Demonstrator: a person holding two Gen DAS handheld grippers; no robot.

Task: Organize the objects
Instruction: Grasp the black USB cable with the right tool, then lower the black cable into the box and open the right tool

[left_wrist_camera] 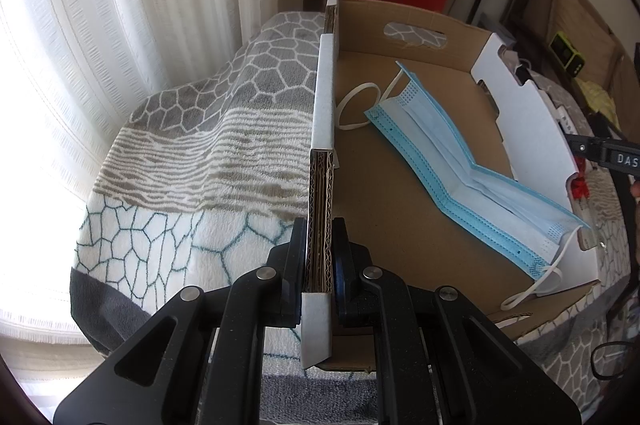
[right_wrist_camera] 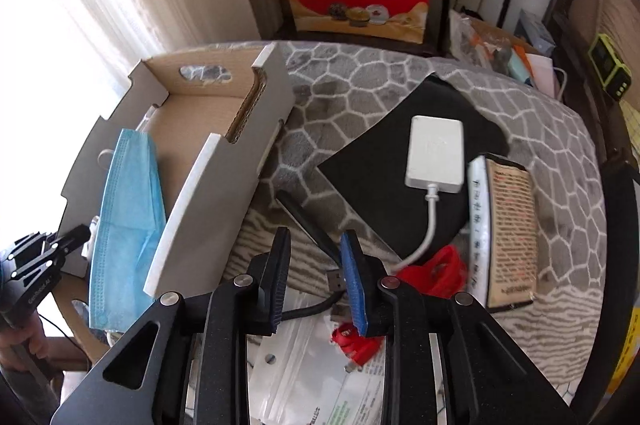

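Left tongs: clamped on the near side wall of the cardboard box, steadying it.

Right tongs: jaws partly apart, nothing between them, over a black USB cable and a red cable on the patterned blanket.

Blue face mask: already inside the box, lying flat.

White adapter: on a black pad, beside a small book; well apart from the box.

Risks, judged: the tangled cables could drag neighbours along when lifted; a clear bag beneath may snag; soft bedding could let the box tip if the left hold slackens.
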